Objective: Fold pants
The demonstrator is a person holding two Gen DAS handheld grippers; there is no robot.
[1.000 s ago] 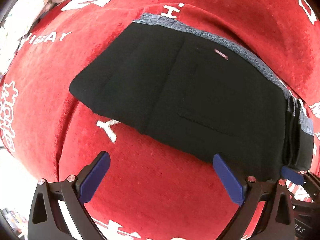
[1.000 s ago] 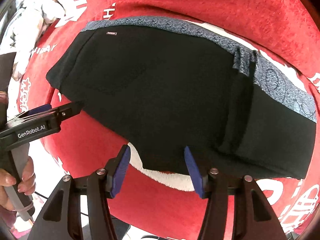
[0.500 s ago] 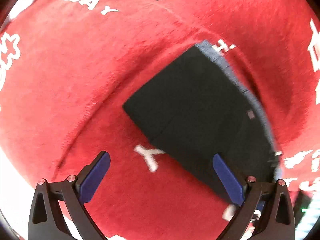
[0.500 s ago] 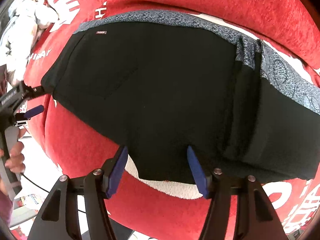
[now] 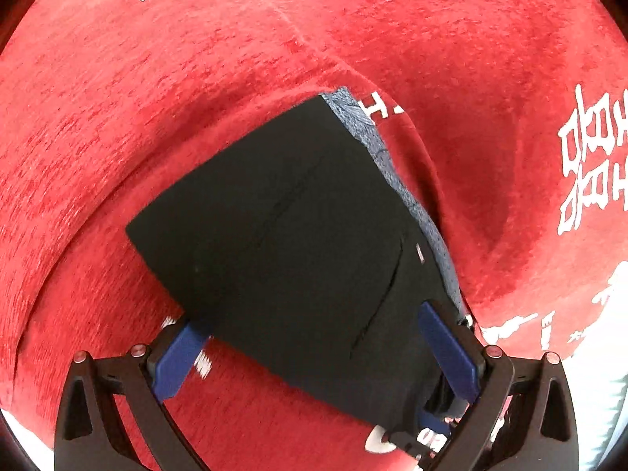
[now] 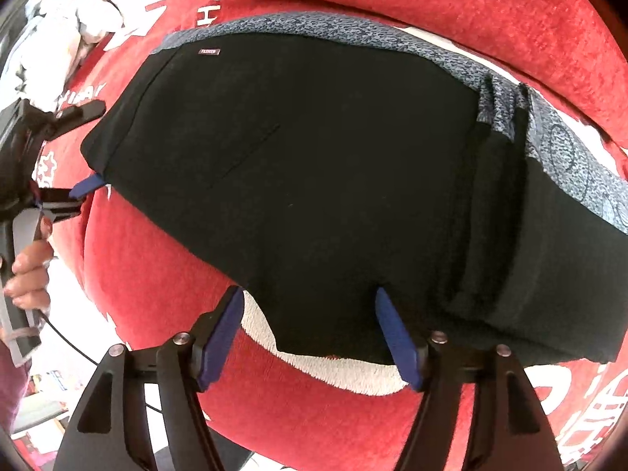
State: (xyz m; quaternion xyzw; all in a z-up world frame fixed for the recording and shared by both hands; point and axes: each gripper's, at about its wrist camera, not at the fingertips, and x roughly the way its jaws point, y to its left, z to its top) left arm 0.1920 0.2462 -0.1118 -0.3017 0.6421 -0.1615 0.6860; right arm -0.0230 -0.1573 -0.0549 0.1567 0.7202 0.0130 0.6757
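The black pants [image 6: 314, 180] with a grey-blue patterned waistband [image 6: 353, 31] lie folded on a red cloth [image 6: 149, 267]. They also show in the left wrist view [image 5: 290, 243]. My left gripper [image 5: 310, 337] is open, its blue pads straddling the left end of the fold; it also shows in the right wrist view [image 6: 84, 149]. My right gripper [image 6: 310, 329] is open, its pads straddling the near edge of the pants.
The red cloth [image 5: 196, 78] has white lettering [image 5: 588, 165]. A pile of white fabric [image 6: 66, 31] lies at the far left. A person's hand [image 6: 27, 271] holds the left gripper handle. The cloth's edge and floor clutter lie at lower left.
My left gripper swung round to the left end of the pants and moved in until its pads straddle that end. My right gripper edged slightly closer to the near edge.
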